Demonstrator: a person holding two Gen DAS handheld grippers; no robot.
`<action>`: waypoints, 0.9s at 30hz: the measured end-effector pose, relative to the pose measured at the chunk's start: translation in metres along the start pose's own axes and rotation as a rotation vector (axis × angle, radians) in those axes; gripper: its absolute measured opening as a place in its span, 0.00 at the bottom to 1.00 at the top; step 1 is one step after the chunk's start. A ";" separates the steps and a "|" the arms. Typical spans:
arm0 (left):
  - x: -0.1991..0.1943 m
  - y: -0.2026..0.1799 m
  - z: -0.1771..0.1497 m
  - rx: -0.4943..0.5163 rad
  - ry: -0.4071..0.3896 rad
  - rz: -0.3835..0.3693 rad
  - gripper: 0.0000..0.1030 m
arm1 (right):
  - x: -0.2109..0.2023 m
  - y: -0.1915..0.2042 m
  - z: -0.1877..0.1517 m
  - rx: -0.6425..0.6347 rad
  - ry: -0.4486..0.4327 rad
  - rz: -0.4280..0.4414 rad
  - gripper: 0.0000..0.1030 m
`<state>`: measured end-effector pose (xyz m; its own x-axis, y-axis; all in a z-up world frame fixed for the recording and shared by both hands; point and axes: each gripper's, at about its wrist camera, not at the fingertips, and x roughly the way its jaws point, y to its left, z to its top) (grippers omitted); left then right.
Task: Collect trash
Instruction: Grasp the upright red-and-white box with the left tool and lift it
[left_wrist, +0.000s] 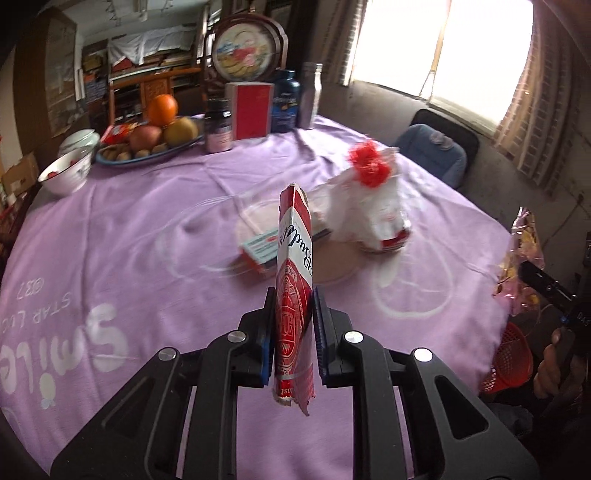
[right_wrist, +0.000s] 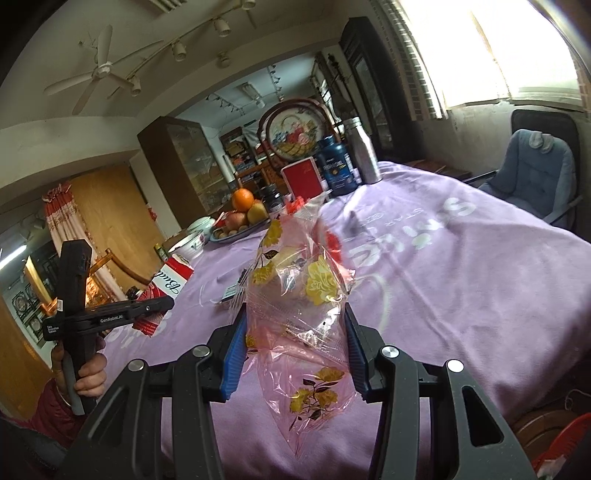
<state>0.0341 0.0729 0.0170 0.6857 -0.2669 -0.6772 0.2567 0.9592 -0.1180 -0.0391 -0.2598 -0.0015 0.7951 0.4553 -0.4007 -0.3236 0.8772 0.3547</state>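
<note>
Left wrist view: left hand-held gripper (left_wrist: 294, 325) clamps a torn red-and-white carton (left_wrist: 293, 295) upright above the purple surface (left_wrist: 129, 240); beyond, a blurred white bag (left_wrist: 369, 210) hides its contents; right hand-held gripper (right_wrist: 295, 345) pinches a crumpled floral wrapper (right_wrist: 299, 295), screening the surface behind.

blurred: white bag (left_wrist: 364, 206) | cut off: red basket (left_wrist: 508, 360) | hidden: carton (right_wrist: 168, 286) base

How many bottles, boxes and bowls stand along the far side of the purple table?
Bottles: 3 (dark pill bottle, blue supplement bottle, silver metal bottle)
Boxes: 1 (red box)
Bowls: 2 (open white bowl, lidded white bowl)
Total: 6
</note>
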 end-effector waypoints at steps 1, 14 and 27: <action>0.002 -0.008 0.001 0.005 -0.002 -0.018 0.19 | -0.006 -0.005 0.000 0.006 -0.009 -0.013 0.46; 0.041 -0.116 0.011 0.103 0.020 -0.223 0.19 | -0.099 -0.101 -0.040 0.096 -0.001 -0.324 0.46; 0.070 -0.227 0.011 0.273 0.090 -0.358 0.19 | -0.177 -0.218 -0.126 0.249 0.120 -0.702 0.48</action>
<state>0.0312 -0.1640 0.0044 0.4625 -0.5565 -0.6902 0.6449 0.7454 -0.1689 -0.1740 -0.5121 -0.1142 0.7061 -0.1724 -0.6868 0.3753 0.9136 0.1566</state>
